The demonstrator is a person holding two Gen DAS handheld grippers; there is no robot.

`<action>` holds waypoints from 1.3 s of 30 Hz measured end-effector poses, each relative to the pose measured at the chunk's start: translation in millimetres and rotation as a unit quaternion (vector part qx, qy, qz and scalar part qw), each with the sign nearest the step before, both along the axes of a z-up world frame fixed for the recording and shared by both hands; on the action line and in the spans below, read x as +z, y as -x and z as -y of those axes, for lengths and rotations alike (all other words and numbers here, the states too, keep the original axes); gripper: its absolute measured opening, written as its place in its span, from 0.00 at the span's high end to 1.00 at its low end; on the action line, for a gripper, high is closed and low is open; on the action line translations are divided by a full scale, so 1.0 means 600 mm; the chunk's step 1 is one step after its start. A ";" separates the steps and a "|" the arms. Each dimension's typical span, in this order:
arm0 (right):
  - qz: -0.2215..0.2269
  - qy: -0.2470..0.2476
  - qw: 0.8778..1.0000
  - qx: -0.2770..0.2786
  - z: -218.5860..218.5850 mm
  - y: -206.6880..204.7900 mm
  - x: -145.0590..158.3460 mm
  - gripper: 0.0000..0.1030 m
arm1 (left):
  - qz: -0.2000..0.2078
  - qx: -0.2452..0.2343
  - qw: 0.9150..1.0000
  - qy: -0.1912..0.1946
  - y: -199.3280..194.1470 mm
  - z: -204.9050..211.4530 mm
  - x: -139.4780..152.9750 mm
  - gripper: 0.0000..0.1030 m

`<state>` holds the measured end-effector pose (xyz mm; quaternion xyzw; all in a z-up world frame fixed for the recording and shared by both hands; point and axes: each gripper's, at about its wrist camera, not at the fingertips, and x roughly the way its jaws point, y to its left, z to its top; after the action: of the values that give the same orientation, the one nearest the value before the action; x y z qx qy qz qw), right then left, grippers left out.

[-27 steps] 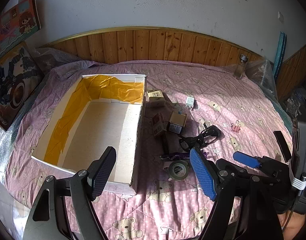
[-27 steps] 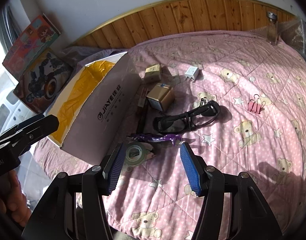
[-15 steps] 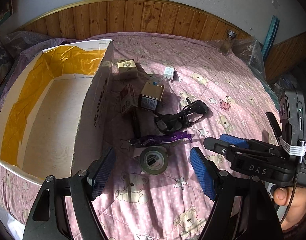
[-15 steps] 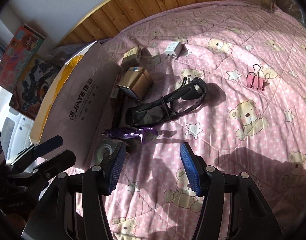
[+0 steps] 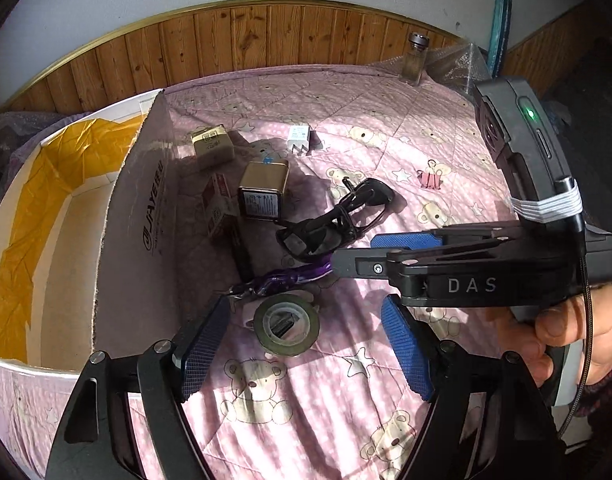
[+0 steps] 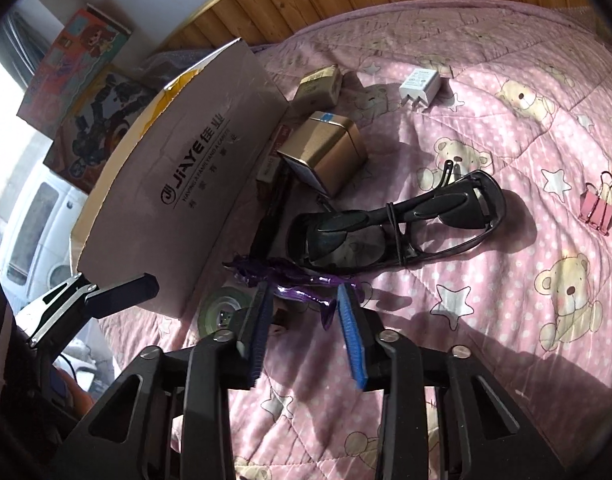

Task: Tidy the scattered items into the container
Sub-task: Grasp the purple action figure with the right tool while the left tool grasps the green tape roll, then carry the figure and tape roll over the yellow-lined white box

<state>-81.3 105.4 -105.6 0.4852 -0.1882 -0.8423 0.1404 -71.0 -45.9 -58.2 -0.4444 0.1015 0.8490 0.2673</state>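
An open cardboard box with yellow tape inside lies on the pink bear quilt at the left. Beside it are a purple wrapper, a tape roll, black sunglasses, a gold tin, a tan carton, a white charger and a pink binder clip. My right gripper is low over the wrapper, jaws narrowed on either side of it with a gap still showing. My left gripper is open, hovering just short of the tape roll.
A glass bottle stands at the quilt's far edge by the wooden wall panel. Toy boxes lean against the wall behind the cardboard box. A hand holds the right gripper's handle, close to my left gripper's right finger.
Both grippers have moved in toward the pile. The right gripper dropped onto the purple wrapper and its jaws narrowed. The left gripper swung right, from over the box to the tape roll.
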 end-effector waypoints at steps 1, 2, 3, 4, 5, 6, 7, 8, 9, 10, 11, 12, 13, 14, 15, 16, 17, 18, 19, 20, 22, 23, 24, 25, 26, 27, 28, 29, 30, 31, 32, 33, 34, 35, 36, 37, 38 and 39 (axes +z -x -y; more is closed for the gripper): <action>0.006 0.006 1.000 0.001 0.000 0.004 -0.007 0.82 | -0.001 0.000 1.000 0.006 0.001 -0.005 -0.008 0.24; 0.009 0.017 1.000 -0.002 -0.004 0.004 -0.012 0.82 | -0.004 0.002 1.000 0.013 0.003 -0.009 -0.016 0.24; 0.011 0.026 1.000 -0.005 -0.010 0.002 -0.016 0.83 | -0.004 0.008 1.000 0.023 0.008 -0.011 -0.025 0.24; 0.011 0.031 0.999 -0.012 -0.016 -0.001 -0.018 0.83 | 0.002 0.016 0.999 0.030 0.014 -0.011 -0.035 0.24; 0.012 0.032 0.999 -0.022 -0.023 -0.005 -0.019 0.83 | 0.010 0.022 0.999 0.027 0.020 -0.008 -0.041 0.27; 0.014 0.034 0.999 -0.031 -0.032 -0.010 -0.021 0.83 | 0.017 0.028 0.999 0.020 0.024 -0.002 -0.046 0.31; 0.015 0.037 0.998 -0.042 -0.043 -0.016 -0.021 0.83 | 0.024 0.034 0.999 0.015 0.028 0.002 -0.050 0.38; 0.015 0.038 0.998 -0.053 -0.054 -0.023 -0.022 0.83 | 0.030 0.040 0.999 0.011 0.032 0.007 -0.053 0.46; 0.016 0.041 0.997 -0.062 -0.066 -0.030 -0.021 0.83 | 0.036 0.044 0.998 0.006 0.035 0.012 -0.055 0.49; 0.018 0.040 0.996 -0.071 -0.075 -0.036 -0.021 0.84 | 0.039 0.047 0.998 -0.001 0.037 0.016 -0.057 0.54; 0.019 0.035 0.996 -0.077 -0.083 -0.043 -0.019 0.84 | 0.043 0.048 0.998 -0.005 0.038 0.018 -0.058 0.57; 0.019 0.030 0.996 -0.080 -0.087 -0.048 -0.015 0.84 | 0.045 0.049 0.998 -0.007 0.039 0.018 -0.060 0.59; 0.019 0.025 0.996 -0.079 -0.089 -0.054 -0.012 0.84 | 0.047 0.050 0.998 -0.009 0.039 0.018 -0.060 0.60; 0.019 0.020 0.997 -0.078 -0.089 -0.060 -0.008 0.84 | 0.048 0.049 0.998 -0.011 0.039 0.017 -0.060 0.60; 0.018 0.014 0.997 -0.073 -0.088 -0.065 -0.004 0.84 | 0.047 0.048 0.998 -0.011 0.038 0.015 -0.060 0.60; 0.017 0.010 0.998 -0.064 -0.085 -0.068 -0.002 0.84 | 0.046 0.047 0.998 -0.007 0.037 0.011 -0.060 0.59; 0.016 0.007 0.999 -0.052 -0.080 -0.070 0.001 0.80 | 0.046 0.045 0.998 -0.004 0.037 0.007 -0.062 0.52; 0.012 0.000 0.999 -0.041 -0.075 -0.070 0.004 0.80 | 0.045 0.043 0.998 0.000 0.037 0.002 -0.065 0.47; 0.006 -0.013 0.999 -0.033 -0.070 -0.070 0.007 0.73 | 0.043 0.044 0.998 0.004 0.037 -0.001 -0.067 0.39; -0.001 -0.030 0.999 -0.026 -0.064 -0.068 0.011 0.59 | 0.040 0.044 0.998 0.008 0.037 -0.004 -0.070 0.39; -0.018 -0.071 0.997 -0.010 -0.049 -0.059 0.019 0.52 | 0.041 0.040 0.998 0.004 0.038 -0.004 -0.074 0.46; -0.026 -0.086 0.996 0.006 -0.040 -0.052 0.020 0.50 | 0.039 0.042 0.998 0.000 0.038 -0.001 -0.073 0.52; -0.030 -0.095 0.995 0.025 -0.030 -0.045 0.018 0.49 | 0.040 0.045 0.998 -0.006 0.039 0.003 -0.071 0.52; -0.030 -0.103 0.993 0.042 -0.022 -0.038 0.012 0.48 | 0.039 0.047 0.998 -0.014 0.038 0.008 -0.067 0.52; -0.025 -0.113 0.992 0.057 -0.014 -0.030 0.002 0.48 | 0.036 0.048 0.998 -0.019 0.036 0.012 -0.063 0.52; -0.019 -0.119 0.990 0.072 -0.007 -0.024 -0.008 0.48 | 0.033 0.048 0.998 -0.022 0.035 0.015 -0.058 0.52; -0.016 -0.122 0.989 0.082 -0.001 -0.019 -0.018 0.48 | 0.031 0.047 0.998 -0.026 0.033 0.018 -0.054 0.52; -0.010 -0.122 0.989 0.086 0.000 -0.017 -0.027 0.50 | 0.028 0.047 0.998 -0.029 0.031 0.019 -0.049 0.52; -0.002 -0.121 0.989 0.081 -0.004 -0.017 -0.033 0.56 | 0.025 0.047 0.998 -0.031 0.030 0.021 -0.045 0.52; 0.000 -0.119 0.990 0.075 -0.009 -0.019 -0.033 0.67 | 0.024 0.047 0.998 -0.034 0.029 0.022 -0.041 0.52; 0.002 -0.108 0.991 0.073 -0.014 -0.022 -0.033 0.72 | 0.022 0.047 0.998 -0.037 0.027 0.023 -0.036 0.52; 0.004 -0.099 0.993 0.066 -0.020 -0.026 -0.033 0.72 | 0.019 0.048 0.998 -0.038 0.026 0.023 -0.031 0.52; 0.006 -0.093 0.994 0.058 -0.026 -0.032 -0.033 0.72 | 0.017 0.047 0.998 -0.041 0.025 0.024 -0.027 0.52; 0.010 -0.085 0.995 0.051 -0.033 -0.037 -0.035 0.72 | 0.015 0.046 0.998 -0.044 0.024 0.024 -0.024 0.52; 0.013 -0.077 0.996 0.043 -0.039 -0.042 -0.035 0.72 | 0.014 0.047 0.998 -0.045 0.023 0.024 -0.021 0.52; 0.015 -0.068 0.997 0.034 -0.045 -0.049 -0.034 0.73 | 0.012 0.047 0.998 -0.046 0.023 0.023 -0.018 0.52; 0.016 -0.061 0.998 0.026 -0.050 -0.055 -0.033 0.73 | 0.012 0.046 0.998 -0.047 0.023 0.022 -0.016 0.52; 0.016 -0.056 0.998 0.017 -0.052 -0.060 -0.030 0.73 | 0.010 0.047 0.998 -0.047 0.022 0.021 -0.013 0.52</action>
<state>-45.4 136.8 -123.7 0.5090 -0.1344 -0.8410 0.1246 -84.1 -58.6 -66.2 -0.4444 0.0381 0.8597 0.2490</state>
